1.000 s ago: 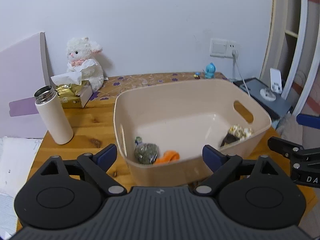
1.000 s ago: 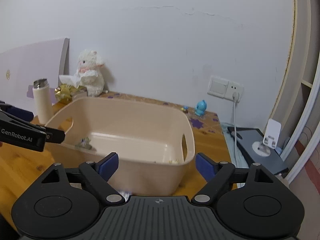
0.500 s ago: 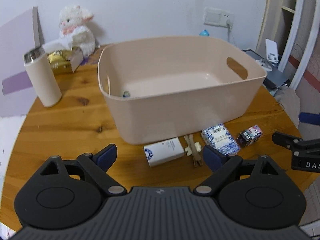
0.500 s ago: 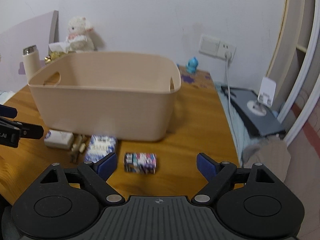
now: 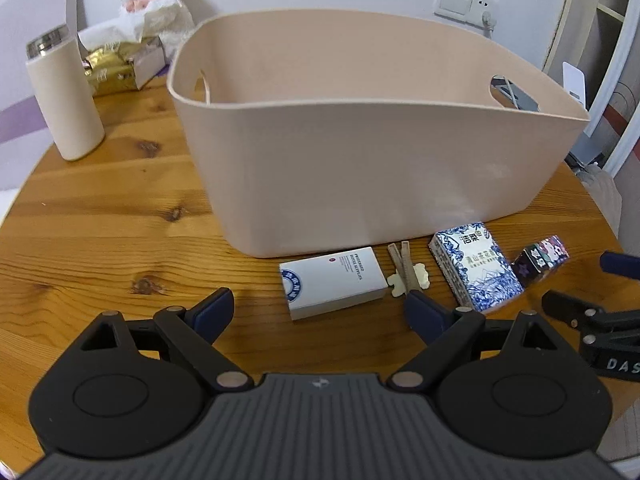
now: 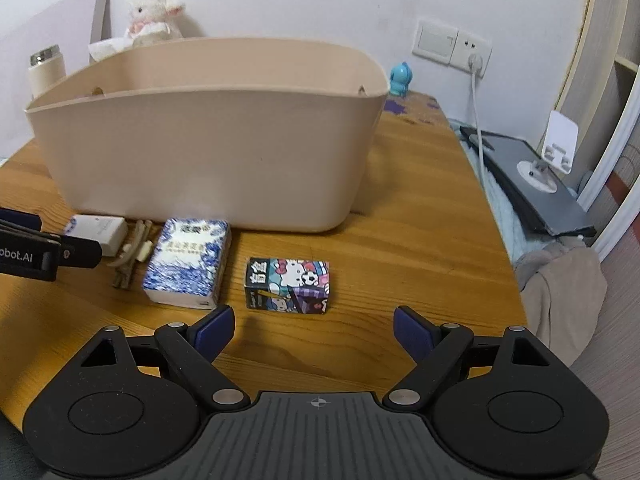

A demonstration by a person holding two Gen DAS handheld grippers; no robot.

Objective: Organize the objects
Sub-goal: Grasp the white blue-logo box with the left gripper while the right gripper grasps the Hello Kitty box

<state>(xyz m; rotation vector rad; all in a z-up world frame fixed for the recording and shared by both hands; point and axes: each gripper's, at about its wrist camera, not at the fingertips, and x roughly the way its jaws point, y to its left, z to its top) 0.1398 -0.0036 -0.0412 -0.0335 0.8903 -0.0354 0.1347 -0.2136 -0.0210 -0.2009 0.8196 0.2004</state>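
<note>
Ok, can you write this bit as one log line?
left tool open over white box | right tool open near cartoon box | bin upright

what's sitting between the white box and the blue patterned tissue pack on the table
A small beige hair clip lies between the white box and the tissue pack, clearest in the left wrist view.

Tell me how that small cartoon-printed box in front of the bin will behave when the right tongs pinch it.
The cartoon-printed box looks like thin cardboard, so it is probably light and may dent under a hard squeeze. It lies on a flat face on the wooden table, so it should slide rather than roll. The open right tongs look wide enough to straddle it.
</note>
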